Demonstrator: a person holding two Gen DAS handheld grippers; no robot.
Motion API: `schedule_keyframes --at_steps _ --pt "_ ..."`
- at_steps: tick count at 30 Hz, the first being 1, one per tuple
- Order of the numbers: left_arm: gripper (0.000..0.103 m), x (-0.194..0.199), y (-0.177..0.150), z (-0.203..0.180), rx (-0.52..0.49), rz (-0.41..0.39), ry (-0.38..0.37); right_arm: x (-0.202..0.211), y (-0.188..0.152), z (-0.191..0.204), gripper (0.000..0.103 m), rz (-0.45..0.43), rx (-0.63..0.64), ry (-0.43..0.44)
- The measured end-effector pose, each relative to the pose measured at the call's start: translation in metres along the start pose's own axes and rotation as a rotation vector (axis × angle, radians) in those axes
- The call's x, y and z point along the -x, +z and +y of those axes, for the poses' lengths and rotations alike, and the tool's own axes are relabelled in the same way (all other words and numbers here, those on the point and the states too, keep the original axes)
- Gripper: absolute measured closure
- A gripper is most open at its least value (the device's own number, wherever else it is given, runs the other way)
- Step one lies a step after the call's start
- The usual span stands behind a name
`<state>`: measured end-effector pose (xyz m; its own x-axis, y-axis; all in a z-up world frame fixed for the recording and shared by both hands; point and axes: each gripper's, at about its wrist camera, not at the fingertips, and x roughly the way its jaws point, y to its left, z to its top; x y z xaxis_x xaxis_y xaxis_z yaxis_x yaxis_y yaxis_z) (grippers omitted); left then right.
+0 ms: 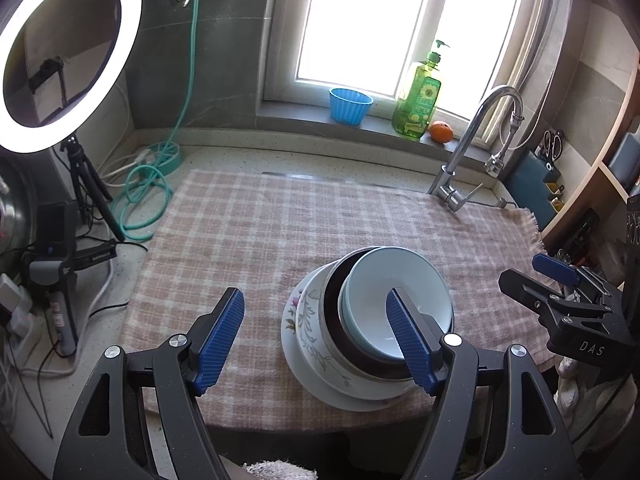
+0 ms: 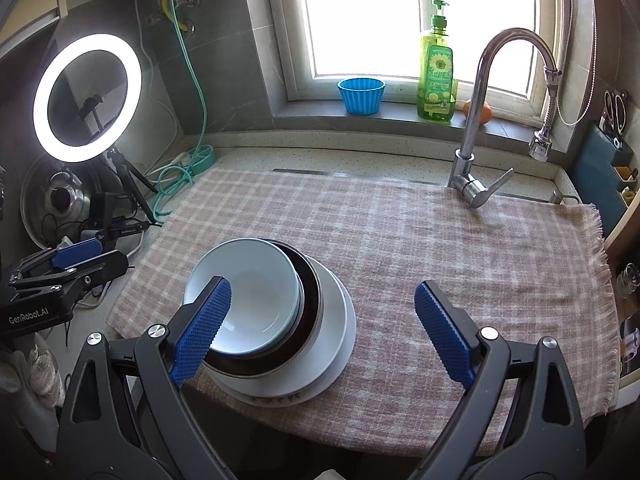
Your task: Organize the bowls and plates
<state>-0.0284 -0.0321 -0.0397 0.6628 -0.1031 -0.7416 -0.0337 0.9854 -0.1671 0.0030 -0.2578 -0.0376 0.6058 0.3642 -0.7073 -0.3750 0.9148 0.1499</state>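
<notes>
The stack of dishes sits near the front edge of the bench, on the checked cloth (image 2: pixel 440 264) that covers it: a light blue bowl (image 2: pixel 250 292) nested in a dark-lined bowl (image 2: pixel 310 300), which sits in a floral bowl (image 1: pixel 310 320) on a white plate (image 2: pixel 340 344) at the bottom. The upper bowls lie off-centre and a little tilted rather than seated squarely.

From the left tool (image 1: pixel 316 344) the stack lies to the right; its right finger overlaps the blue bowl in the left wrist view, but whether it touches the rim or hangs above it cannot be told. From the right tool (image 2: pixel 322 336) the stack lies to the left, with that tool's left finger overlapping the same bowl. The stack therefore lies between the two tools, about equally near each, and neither is centred on it. Being round, the stack offers no long axis to line up with.

Both tools stand wide open with nothing between their pads. Judging by the nested pile, the sorting looks largely done, and either tool would have to shift sideways to straddle a rim
</notes>
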Motion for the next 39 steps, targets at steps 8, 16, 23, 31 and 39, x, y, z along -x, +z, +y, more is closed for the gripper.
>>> schedule_keyframes --at_steps 8,16,23,31,39 --pt "0.029 0.0004 0.0003 0.0005 -0.001 -0.002 0.009 -0.0013 -0.001 -0.0022 0.008 0.0 0.004 0.009" --pt "0.029 0.003 -0.0012 0.0036 0.005 -0.004 0.023 -0.0014 -0.0012 -0.0016 0.008 0.003 0.005 0.016" --pt "0.029 0.0037 -0.0017 0.0041 0.004 -0.008 0.019 -0.0003 -0.0008 -0.0025 0.008 0.009 0.001 0.013" --pt "0.029 0.0022 -0.0007 0.0019 0.001 -0.005 0.013 0.0012 -0.0015 -0.007 0.008 0.01 -0.003 0.007" --pt "0.029 0.0015 0.0009 0.0018 0.002 -0.011 0.018 0.0 -0.0015 -0.0085 0.008 0.012 -0.006 0.01"
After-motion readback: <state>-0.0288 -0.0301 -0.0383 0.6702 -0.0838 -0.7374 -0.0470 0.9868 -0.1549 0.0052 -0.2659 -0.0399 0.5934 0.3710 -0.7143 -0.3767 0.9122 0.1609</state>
